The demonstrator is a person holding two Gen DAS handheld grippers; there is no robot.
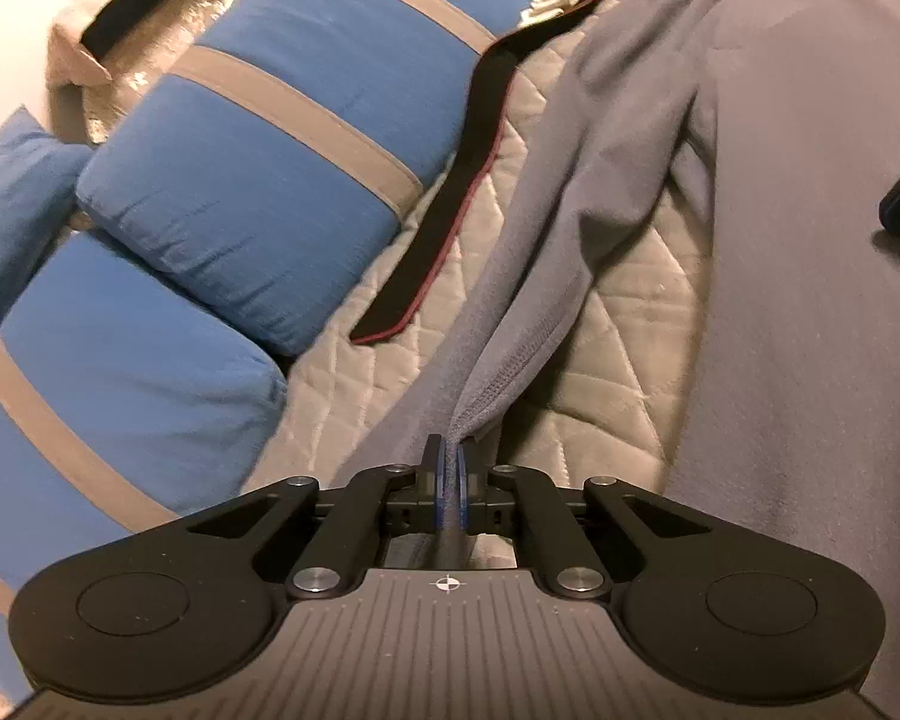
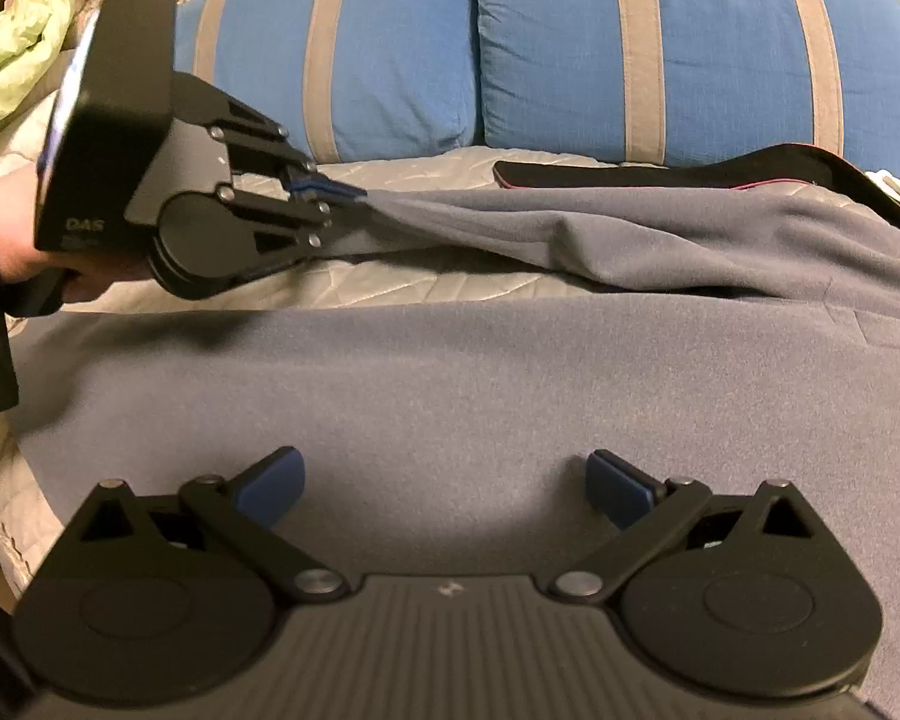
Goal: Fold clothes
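A: While the grey sweater lies on the bed, the left gripper pinches its sleeve cuff tight.

B: And the right gripper?

A: Wide open, holding nothing. The cloth looks soft and floppy, so grab the edges.

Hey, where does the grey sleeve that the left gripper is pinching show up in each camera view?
Left wrist view: the grey sleeve runs up the middle from the shut left gripper.
Right wrist view: it stretches from the left gripper at upper left toward the right.
Shared landmark: the dark strap on the quilt, behind the sleeve.
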